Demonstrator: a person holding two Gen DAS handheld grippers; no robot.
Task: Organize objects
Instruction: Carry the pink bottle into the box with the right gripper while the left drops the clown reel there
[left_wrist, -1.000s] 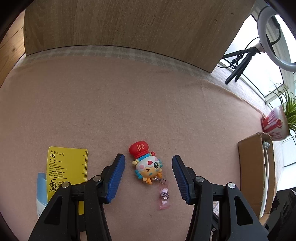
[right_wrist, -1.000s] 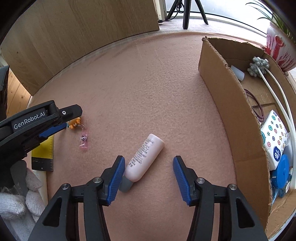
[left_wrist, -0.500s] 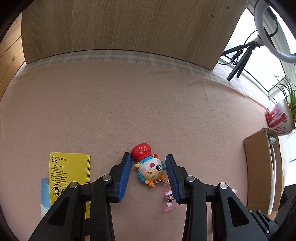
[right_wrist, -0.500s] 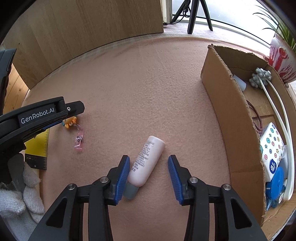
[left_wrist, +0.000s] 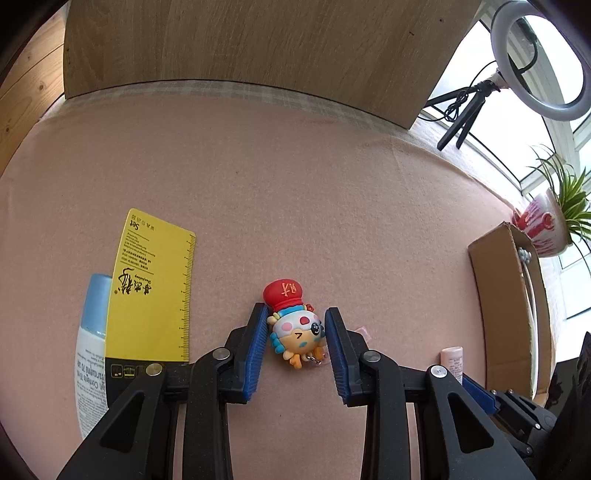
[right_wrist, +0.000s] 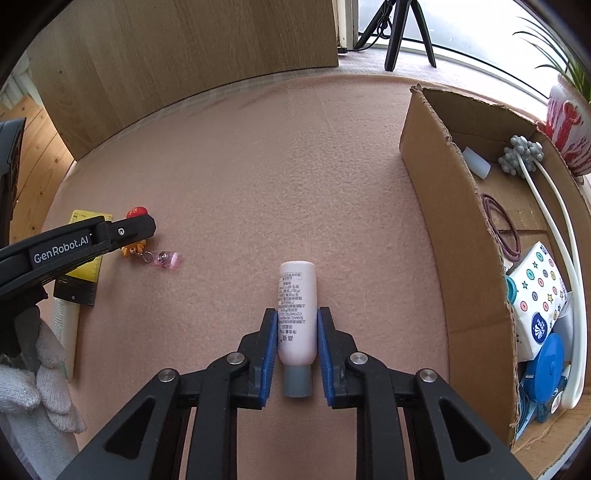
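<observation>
A cartoon keychain toy (left_wrist: 295, 328) with a red hat lies on the pink felt between the blue pads of my left gripper (left_wrist: 296, 314). The jaws are closing and both pads touch its head. In the right wrist view its pink tag (right_wrist: 168, 259) trails beside the left gripper's finger (right_wrist: 122, 232). A pale pink bottle (right_wrist: 297, 306) with a grey cap lies lengthwise between the pads of my right gripper (right_wrist: 297, 314), whose jaws are closing and press on its sides. The bottle's end (left_wrist: 452, 360) also shows low right in the left wrist view.
An open cardboard box (right_wrist: 454, 229) at the right holds a tissue pack, a blue tape dispenser, white cords and a hair band. A yellow ruler card (left_wrist: 151, 288) and a white-and-blue tube (left_wrist: 90, 350) lie left. A wooden panel (left_wrist: 240, 48) backs the felt; a potted plant (left_wrist: 546, 229) stands beyond the box.
Both pairs of jaws have narrowed onto their objects. The left gripper shifted sideways with the toy, away from the yellow card. The bottle turned from slanted to straight between the right pads.
</observation>
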